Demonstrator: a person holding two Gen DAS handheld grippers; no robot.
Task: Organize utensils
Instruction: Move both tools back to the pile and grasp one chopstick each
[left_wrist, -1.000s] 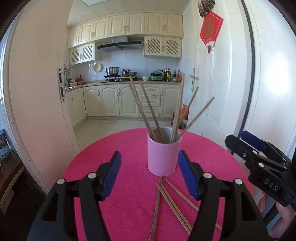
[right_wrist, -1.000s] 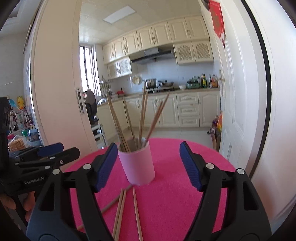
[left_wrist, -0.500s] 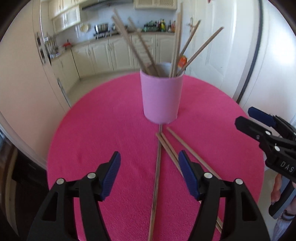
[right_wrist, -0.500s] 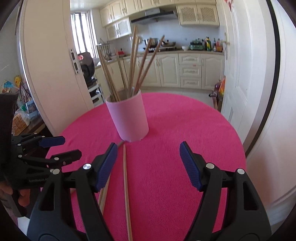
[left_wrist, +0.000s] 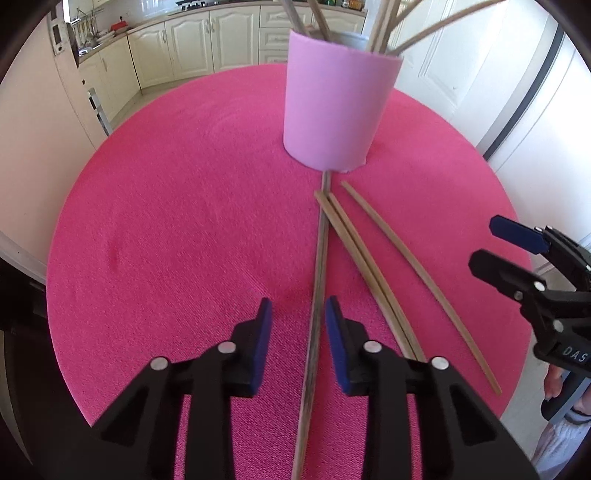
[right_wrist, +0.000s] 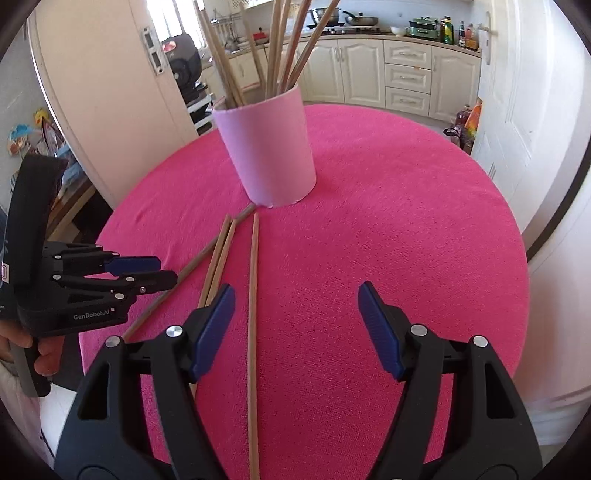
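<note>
A pink cup (left_wrist: 334, 107) holding several wooden chopsticks stands on the round pink table (left_wrist: 177, 229); it also shows in the right wrist view (right_wrist: 269, 147). Several loose chopsticks lie in front of it. My left gripper (left_wrist: 297, 325) is low over the table, jaws partly closed either side of a dark chopstick (left_wrist: 317, 280), not touching it. A pair of chopsticks (left_wrist: 362, 266) and a single one (left_wrist: 417, 273) lie to its right. My right gripper (right_wrist: 295, 321) is open and empty, with a light chopstick (right_wrist: 253, 314) between its fingers on the table.
The table edge drops off close on all sides. A white door (right_wrist: 517, 110) stands to the right and a door frame (left_wrist: 22, 147) to the left. Kitchen cabinets (right_wrist: 388, 81) lie beyond.
Both grippers have tilted down and moved closer to the table. My left gripper's jaws have narrowed around the dark chopstick. The right gripper stays wide open.
</note>
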